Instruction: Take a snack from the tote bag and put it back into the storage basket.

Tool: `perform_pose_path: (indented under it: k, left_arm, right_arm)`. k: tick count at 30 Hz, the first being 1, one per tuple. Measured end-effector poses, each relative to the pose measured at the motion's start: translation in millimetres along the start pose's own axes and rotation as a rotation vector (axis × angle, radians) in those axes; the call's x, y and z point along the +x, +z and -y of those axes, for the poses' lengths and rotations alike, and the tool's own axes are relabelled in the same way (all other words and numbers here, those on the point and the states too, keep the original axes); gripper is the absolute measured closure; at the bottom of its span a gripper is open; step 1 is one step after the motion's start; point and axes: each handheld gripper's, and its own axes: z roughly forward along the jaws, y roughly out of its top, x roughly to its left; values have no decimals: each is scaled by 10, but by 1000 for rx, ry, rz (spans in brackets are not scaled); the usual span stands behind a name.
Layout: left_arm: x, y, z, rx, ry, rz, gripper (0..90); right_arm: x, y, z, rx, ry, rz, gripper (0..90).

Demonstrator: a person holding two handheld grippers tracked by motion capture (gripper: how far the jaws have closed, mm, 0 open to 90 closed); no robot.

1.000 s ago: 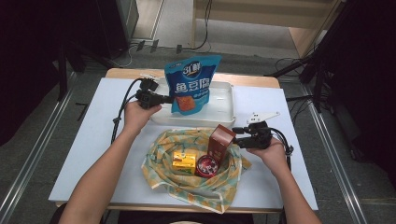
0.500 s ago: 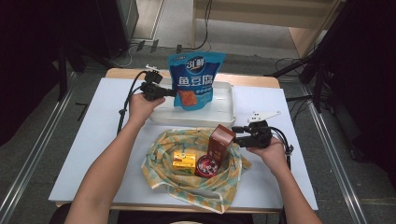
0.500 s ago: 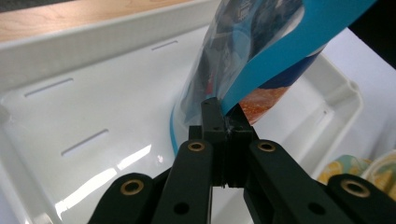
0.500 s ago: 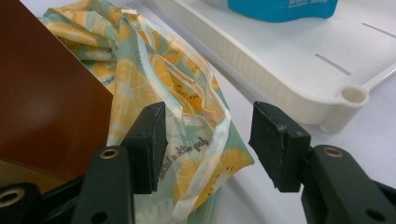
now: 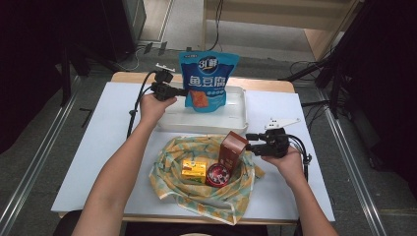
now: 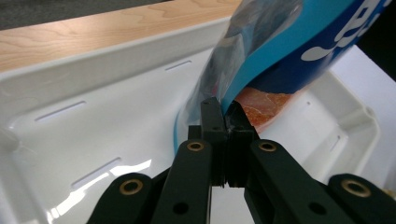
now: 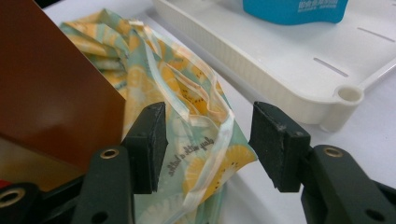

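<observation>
high view: a white table (image 5: 88, 147) with a wooden strip along its far edge. a white tray (image 5: 236, 115) sits near the middle of the far edge. the left gripper (image 5: 183, 92), held in the person's left hand (image 5: 155, 105), pinches the left edge of a blue snack bag (image 5: 208, 78) and holds it upright over the tray. nearer the front edge lies a rumpled yellow and green cloth bag (image 5: 196, 196) with a yellow box (image 5: 193, 169), a round red tin (image 5: 218, 174) and a tilted brown carton (image 5: 232, 147) on it. the right gripper (image 5: 248, 141) is just beside the carton's right side, held in the right hand (image 5: 290, 164) toward the table's right edge.

left gripper view: the two black jaws are pressed together on the thin edge of the blue snack bag (image 6: 289, 51), above the tray's white floor (image 6: 112, 135), with the wooden strip (image 6: 93, 32) beyond the rim.

right gripper view: the jaws stand spread apart, gripping nothing. between them lies a fold of the cloth bag (image 7: 205, 140). the brown carton (image 7: 51, 93) is just beside the left jaw; whether it touches is unclear. the tray's corner (image 7: 345, 100) and the bottom of the blue bag (image 7: 294, 9) lie beyond.
</observation>
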Motion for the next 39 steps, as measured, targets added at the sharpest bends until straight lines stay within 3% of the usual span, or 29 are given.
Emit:
perform_pose_path:
  k: [6, 10, 12, 15, 22, 26, 31, 39]
  left_arm:
    - [102, -21, -2, -20, -27, 10, 898]
    - [92, -32, -2, -14, -17, 5, 886]
    - [91, -35, 7, -13, -12, 16, 885]
    - [130, -45, 20, -3, -42, 51, 856]
    - [146, -99, 85, 57, -10, 47, 761]
    - [131, -171, 136, 20, -7, 62, 741]
    - [86, -247, 180, 41, 8, 76, 730]
    - [-43, -357, 299, 36, 56, 90, 697]
  right_arm:
    - [17, -36, 31, -4, -3, 12, 478]
    - [30, -49, 47, -1, -2, 15, 478]
    - [30, -50, 47, -3, -5, 16, 478]
    - [30, -49, 45, -4, -6, 18, 478]
    - [31, -61, 44, -6, -13, 22, 477]
    - [47, -66, 39, -3, -17, 26, 477]
    - [58, -79, 35, -1, -11, 34, 475]
    - [115, -134, 45, 4, -7, 55, 472]
